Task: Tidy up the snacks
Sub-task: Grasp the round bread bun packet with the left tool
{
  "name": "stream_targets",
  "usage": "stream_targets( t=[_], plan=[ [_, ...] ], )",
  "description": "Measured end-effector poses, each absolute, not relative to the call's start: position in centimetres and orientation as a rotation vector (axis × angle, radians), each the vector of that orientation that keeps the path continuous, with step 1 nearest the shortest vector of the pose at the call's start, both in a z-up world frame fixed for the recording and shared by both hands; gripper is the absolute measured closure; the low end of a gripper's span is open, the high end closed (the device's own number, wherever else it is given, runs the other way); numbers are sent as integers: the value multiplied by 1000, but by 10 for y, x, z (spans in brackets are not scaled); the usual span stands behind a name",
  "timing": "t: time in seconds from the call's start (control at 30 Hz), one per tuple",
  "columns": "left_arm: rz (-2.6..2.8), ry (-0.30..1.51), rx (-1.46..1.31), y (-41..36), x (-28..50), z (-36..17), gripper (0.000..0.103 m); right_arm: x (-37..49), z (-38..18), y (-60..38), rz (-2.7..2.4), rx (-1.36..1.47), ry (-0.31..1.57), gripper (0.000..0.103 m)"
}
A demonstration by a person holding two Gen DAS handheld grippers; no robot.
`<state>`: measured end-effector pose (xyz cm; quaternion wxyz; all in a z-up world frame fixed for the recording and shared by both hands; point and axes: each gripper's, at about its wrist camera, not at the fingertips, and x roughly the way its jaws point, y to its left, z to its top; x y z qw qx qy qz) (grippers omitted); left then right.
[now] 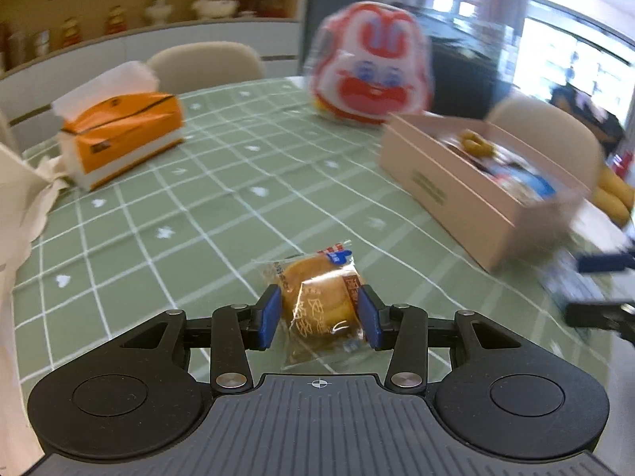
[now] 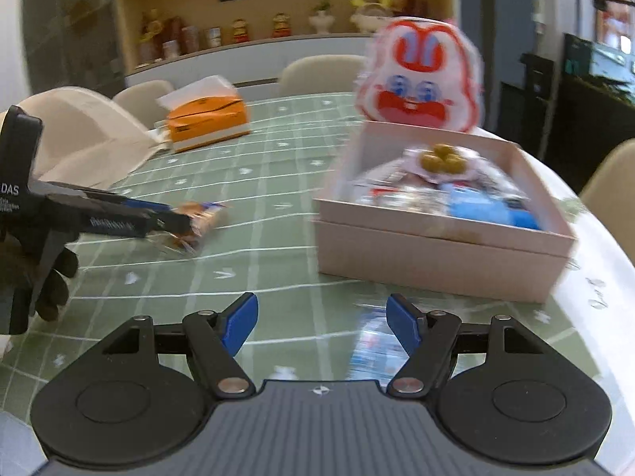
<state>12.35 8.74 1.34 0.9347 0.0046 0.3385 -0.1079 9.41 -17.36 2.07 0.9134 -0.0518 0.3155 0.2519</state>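
The left gripper (image 1: 320, 315) pinches a wrapped cake (image 1: 321, 297), its long axis pointing away from the camera. Only the right wrist view shows the right gripper (image 2: 320, 323) half open and empty, above a blurred packet (image 2: 371, 351).

Bright daylight, blown-out window (image 1: 571, 67) glare, motion blur, fisheye-bent edges

A home dining room is shown. A worktop spread with a green cloth checked in white lines (image 1: 222, 206) is ringed by cream padded chairs (image 1: 204, 64). On the far wall, a wooden shelf (image 2: 254, 20) is lined with small figurines and jars. An orange tissue pack (image 1: 119, 139) is set at the far left, and bright windows (image 1: 571, 67) are seen at the far right.
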Motion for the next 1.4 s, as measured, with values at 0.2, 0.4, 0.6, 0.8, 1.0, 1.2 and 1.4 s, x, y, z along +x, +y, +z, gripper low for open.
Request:
stream_targets(
  t=[0.2,0.4,0.6,0.8,1.0,1.2,1.4],
  plan=[
    [-329,711,50,81,87,16,55,89,20,-142,592,-142,649,31],
    [-254,657,44,69,69,27,57,82,18,-156,504,-164,608,31],
    [-240,693,232,27,75,14,34,72,14,-195,406,-158,591,31],
    [-248,680,144,27,79,16,16,72,3,-217,368,-108,581,31],
    [-89,719,107,45,93,6,16,74,-3,-224,395,-68,583,30],
    [-103,707,9,55,94,-2,36,77,-4,-227,380,-46,588,30],
    [-156,694,-54,50,63,0,41,85,-2,-228,255,-71,571,25]
  ],
)
